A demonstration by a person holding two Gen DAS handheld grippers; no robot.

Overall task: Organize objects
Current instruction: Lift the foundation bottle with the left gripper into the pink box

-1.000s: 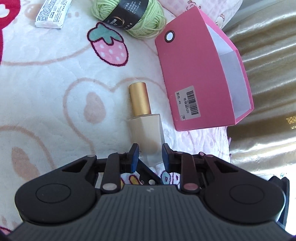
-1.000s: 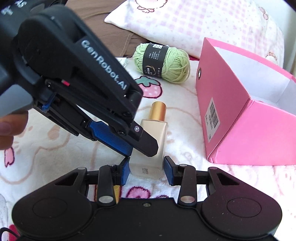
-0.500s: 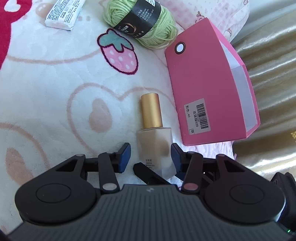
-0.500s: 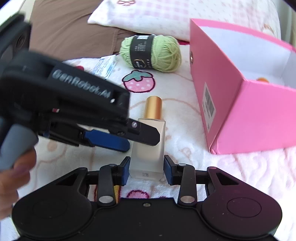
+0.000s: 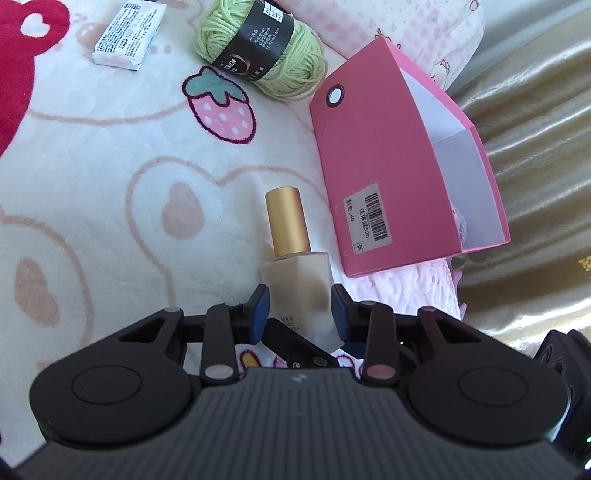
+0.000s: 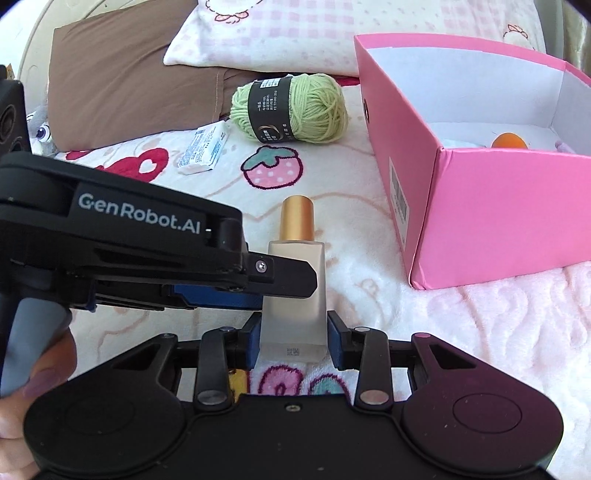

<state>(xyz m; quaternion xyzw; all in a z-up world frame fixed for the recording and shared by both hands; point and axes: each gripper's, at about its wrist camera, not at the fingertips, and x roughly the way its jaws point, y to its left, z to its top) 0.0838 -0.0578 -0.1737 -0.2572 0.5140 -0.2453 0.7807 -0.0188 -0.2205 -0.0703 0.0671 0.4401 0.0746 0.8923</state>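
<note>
A frosted glass bottle [image 5: 295, 277] with a gold cap lies flat on the blanket, cap pointing away; it also shows in the right wrist view [image 6: 295, 284]. My right gripper [image 6: 293, 341] is shut on the bottle's base. My left gripper [image 5: 298, 310] straddles the bottle's body from the side, its jaws spread with small gaps to the glass; its finger [image 6: 280, 277] crosses the bottle in the right wrist view. A pink open box [image 5: 369, 184] stands just right of the bottle, also in the right wrist view [image 6: 498, 221].
A green yarn ball [image 6: 291, 107] and a white packet [image 6: 203, 147] lie further back on the strawberry-print blanket. An orange ball [image 6: 508, 142] sits inside the box. A brown pillow [image 6: 129, 81] and a pink checked pillow [image 6: 277, 29] lie behind.
My left gripper let go of the bottle and its jaws spread. My right gripper stayed shut on the base. Both views pulled back a little, showing more of the box and blanket.
</note>
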